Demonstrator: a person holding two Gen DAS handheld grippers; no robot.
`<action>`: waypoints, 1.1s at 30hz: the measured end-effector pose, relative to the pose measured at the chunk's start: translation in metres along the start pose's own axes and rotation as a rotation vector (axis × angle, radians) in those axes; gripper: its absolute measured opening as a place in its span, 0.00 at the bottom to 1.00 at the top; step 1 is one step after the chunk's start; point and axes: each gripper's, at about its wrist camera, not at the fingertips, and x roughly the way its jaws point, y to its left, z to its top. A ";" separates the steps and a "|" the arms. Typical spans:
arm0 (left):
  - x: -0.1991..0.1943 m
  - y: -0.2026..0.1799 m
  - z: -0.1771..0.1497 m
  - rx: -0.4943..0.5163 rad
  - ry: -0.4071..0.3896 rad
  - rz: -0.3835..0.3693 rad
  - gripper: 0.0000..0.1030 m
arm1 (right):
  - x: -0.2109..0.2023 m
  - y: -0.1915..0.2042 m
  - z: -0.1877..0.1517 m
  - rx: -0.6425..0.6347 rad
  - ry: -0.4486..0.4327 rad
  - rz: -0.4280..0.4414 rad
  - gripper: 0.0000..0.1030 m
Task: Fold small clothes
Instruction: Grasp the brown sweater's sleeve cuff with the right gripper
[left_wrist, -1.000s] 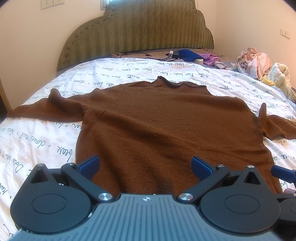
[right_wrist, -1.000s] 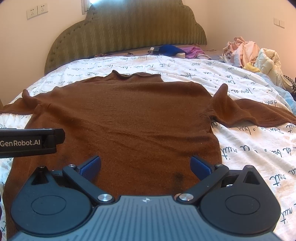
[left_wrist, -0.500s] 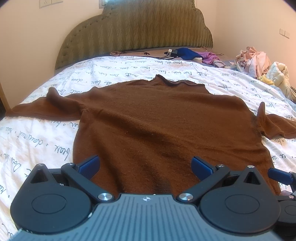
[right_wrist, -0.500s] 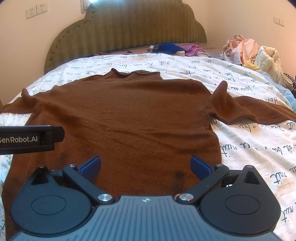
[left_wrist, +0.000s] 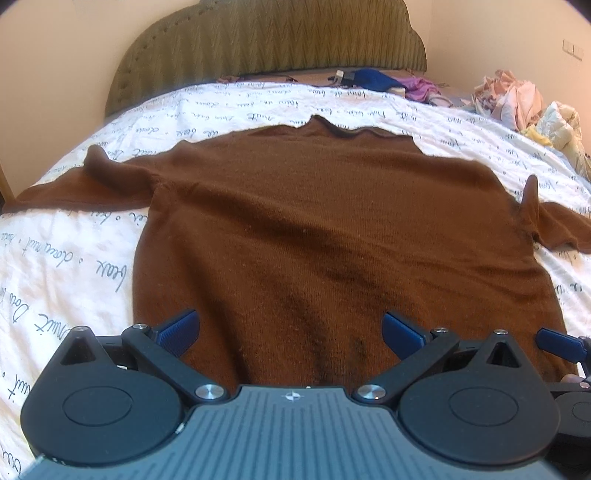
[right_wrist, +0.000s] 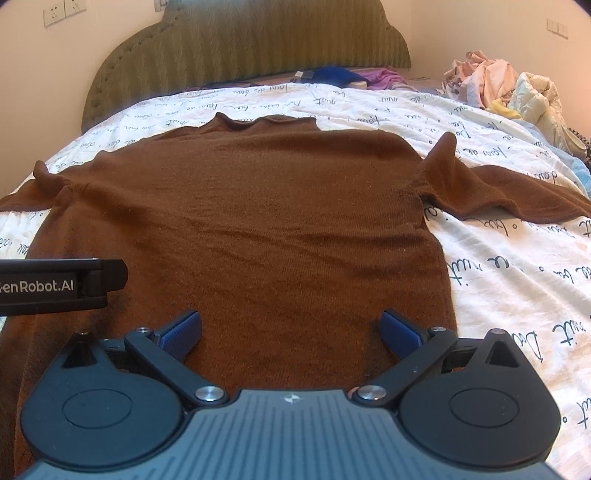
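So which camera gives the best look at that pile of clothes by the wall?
The right wrist view: the clothes pile sits well inside the picture, its pink and pale yellow pieces clear. In the left wrist view the pile is squeezed against the right edge.

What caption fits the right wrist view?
Open right gripper over the hem of a brown sweater spread flat on a bed.
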 end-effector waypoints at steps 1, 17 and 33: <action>0.002 -0.001 0.000 0.001 0.015 0.007 1.00 | 0.001 0.000 -0.001 0.000 0.009 -0.001 1.00; 0.016 0.006 -0.024 0.022 0.023 -0.016 1.00 | 0.004 -0.011 -0.009 -0.029 0.018 0.061 1.00; 0.037 -0.072 0.042 -0.019 -0.019 -0.386 1.00 | -0.044 -0.386 0.067 0.336 -0.195 -0.152 1.00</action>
